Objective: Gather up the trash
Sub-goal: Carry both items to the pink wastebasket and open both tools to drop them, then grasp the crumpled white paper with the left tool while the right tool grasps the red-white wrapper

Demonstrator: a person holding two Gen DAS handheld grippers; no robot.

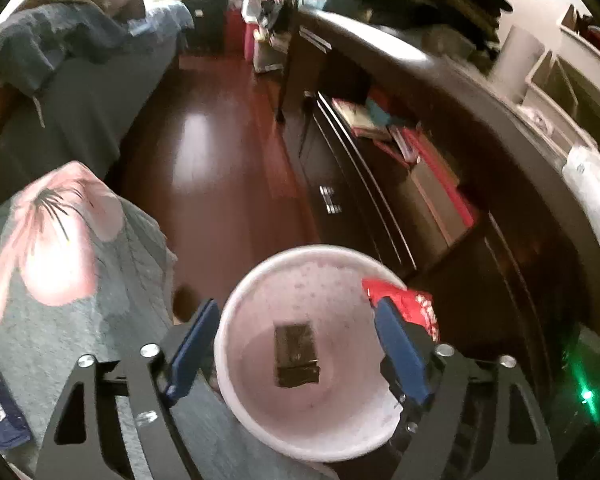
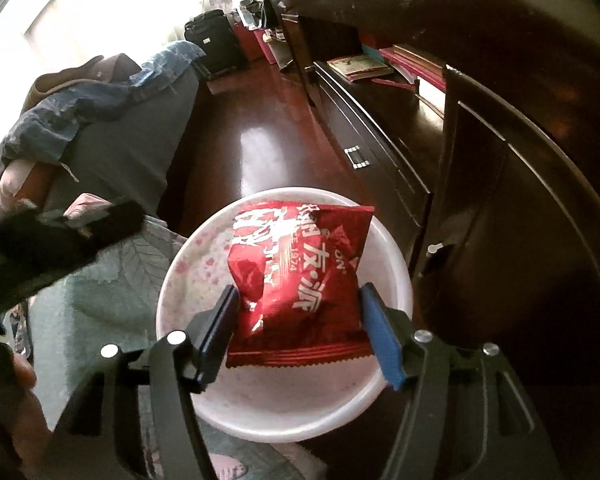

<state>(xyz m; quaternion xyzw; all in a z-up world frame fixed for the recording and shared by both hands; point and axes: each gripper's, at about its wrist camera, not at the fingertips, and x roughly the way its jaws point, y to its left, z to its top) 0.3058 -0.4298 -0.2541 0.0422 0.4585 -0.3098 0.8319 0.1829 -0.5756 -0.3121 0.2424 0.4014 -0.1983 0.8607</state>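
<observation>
Blue-padded right gripper [image 2: 296,330] straddles a red snack wrapper [image 2: 300,272] over the white bin [image 2: 396,280], jaws parted, pads apparently not pressing it. Left gripper [image 1: 296,344] stands open and empty above the dark packet [image 1: 296,354] already binned; the wrapper's drop looks underway.

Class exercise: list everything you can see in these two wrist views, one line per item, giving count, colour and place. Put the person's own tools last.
Bin: one, white, on the floor below both tools.
Dark wrapper: one, black, flat on the bin's bottom.
Snack packet: one, red, above the bin between the right tool's fingers.
Floral quilt: one, grey-green with pink flower, left of the bin.
Suitcase: one, black, far end of the floor.
Dark cabinet: one, brown, right.
Left tool: open, over the bin.
Right tool: around the packet.
</observation>
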